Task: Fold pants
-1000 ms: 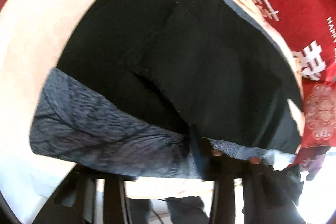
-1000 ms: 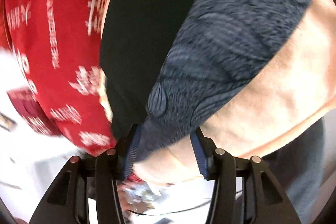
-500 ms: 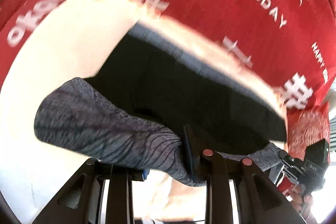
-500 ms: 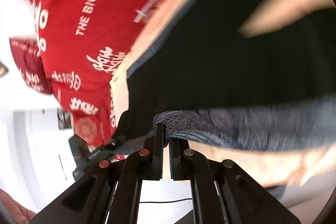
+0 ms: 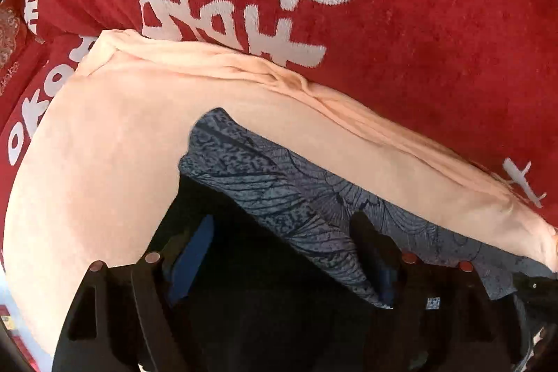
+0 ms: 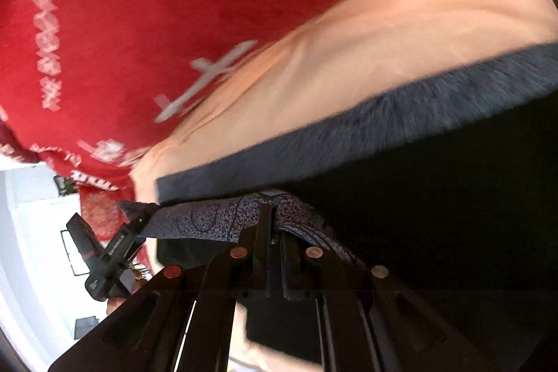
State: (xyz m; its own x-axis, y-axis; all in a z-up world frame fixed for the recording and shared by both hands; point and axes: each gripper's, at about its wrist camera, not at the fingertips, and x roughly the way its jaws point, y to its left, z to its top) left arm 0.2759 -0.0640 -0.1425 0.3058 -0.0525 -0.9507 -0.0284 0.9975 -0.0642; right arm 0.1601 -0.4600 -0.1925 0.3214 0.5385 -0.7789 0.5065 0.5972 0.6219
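Pants (image 5: 279,194) lie on the peach cloth (image 5: 104,162), which sits on a red blanket (image 5: 418,40) with white writing. Their gray patterned band runs as a long strip from my left side to my right, along the far edge of the black part. My left gripper (image 5: 286,253) is wide open, with the gray band lying between its fingers. My right gripper (image 6: 275,232) is squeezed shut on the gray band's edge.
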